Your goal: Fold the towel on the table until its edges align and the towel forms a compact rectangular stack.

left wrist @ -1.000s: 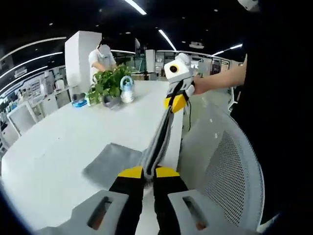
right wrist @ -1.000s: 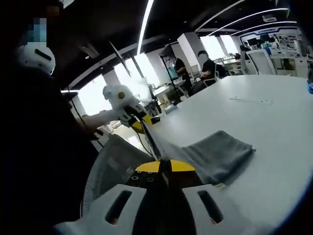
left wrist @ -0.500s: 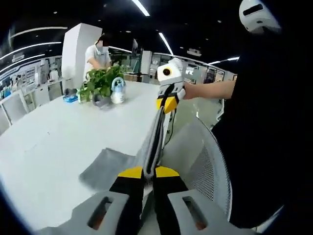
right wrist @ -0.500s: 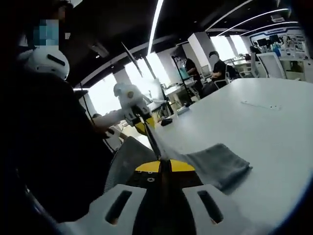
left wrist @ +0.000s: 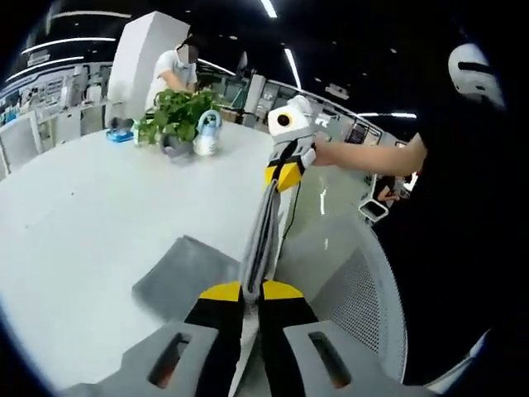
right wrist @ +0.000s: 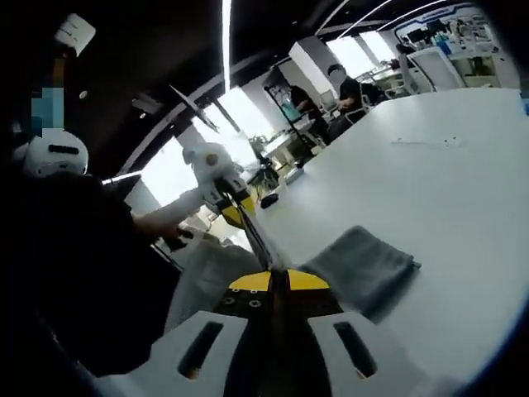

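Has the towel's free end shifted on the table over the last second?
Cannot tell. Both views swing with the hands. In the left gripper view the towel lies about as far short of the plant on the table as before.

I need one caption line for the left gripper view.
Both claws pinch the grey towel's raised edge taut above the white table.

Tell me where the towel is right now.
The grey towel lies at the near edge of the white table, one edge stretched taut between the left gripper and right gripper, beside a mesh chair.
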Demonstrator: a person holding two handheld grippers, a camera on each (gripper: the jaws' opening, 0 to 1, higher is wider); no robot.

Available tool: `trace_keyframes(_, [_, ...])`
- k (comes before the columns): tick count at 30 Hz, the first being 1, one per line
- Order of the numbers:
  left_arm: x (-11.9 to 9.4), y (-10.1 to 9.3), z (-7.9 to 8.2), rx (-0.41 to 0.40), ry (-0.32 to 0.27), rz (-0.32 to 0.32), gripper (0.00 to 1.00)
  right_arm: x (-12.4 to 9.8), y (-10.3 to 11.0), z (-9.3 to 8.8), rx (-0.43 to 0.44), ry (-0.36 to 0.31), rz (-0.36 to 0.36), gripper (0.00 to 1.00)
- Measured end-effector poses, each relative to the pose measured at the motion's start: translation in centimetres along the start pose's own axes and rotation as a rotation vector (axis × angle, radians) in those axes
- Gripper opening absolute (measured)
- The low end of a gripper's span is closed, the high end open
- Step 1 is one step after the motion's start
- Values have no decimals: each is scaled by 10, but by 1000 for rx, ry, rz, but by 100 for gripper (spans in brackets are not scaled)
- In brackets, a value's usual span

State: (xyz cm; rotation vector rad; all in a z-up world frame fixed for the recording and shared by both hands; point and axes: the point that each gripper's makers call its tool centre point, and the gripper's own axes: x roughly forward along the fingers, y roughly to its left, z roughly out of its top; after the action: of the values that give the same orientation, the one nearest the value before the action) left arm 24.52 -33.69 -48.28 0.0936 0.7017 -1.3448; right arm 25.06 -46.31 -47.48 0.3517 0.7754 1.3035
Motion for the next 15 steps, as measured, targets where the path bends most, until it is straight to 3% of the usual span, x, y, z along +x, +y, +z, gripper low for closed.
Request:
trace_keyframes(9, [13,35,-8,-127,15,-52,6,9,-33,1,109,40,0,1])
trace_keyframes(15, [18,53,-8,-207,-9,-72,6,11,-49,4,191,12,11,1])
